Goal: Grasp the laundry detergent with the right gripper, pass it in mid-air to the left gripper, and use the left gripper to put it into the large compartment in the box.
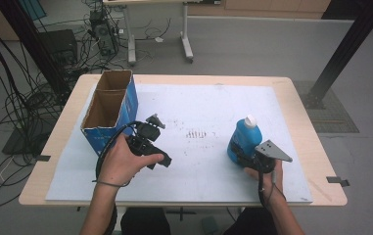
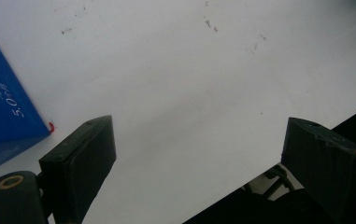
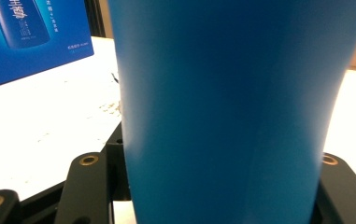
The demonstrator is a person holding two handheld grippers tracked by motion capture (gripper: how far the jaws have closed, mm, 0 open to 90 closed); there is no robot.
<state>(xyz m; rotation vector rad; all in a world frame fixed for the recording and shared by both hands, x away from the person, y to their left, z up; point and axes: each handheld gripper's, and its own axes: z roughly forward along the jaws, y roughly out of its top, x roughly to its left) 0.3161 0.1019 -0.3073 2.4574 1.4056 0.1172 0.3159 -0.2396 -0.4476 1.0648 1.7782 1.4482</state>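
A blue plastic bottle with a white cap (image 1: pixel 242 137) stands upright near the tabletop's right edge, clamped by the right gripper (image 1: pixel 252 157), while the left gripper (image 1: pixel 151 147) hovers open-jawed beside an open blue cardboard box (image 1: pixel 109 110) toward the left edge.

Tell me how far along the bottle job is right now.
Early stage. Done: the right gripper is shut on the blue bottle, which stands upright on the white mat. The left gripper waits open beside the open cardboard box. Left, probably: moving the bottle to the box.
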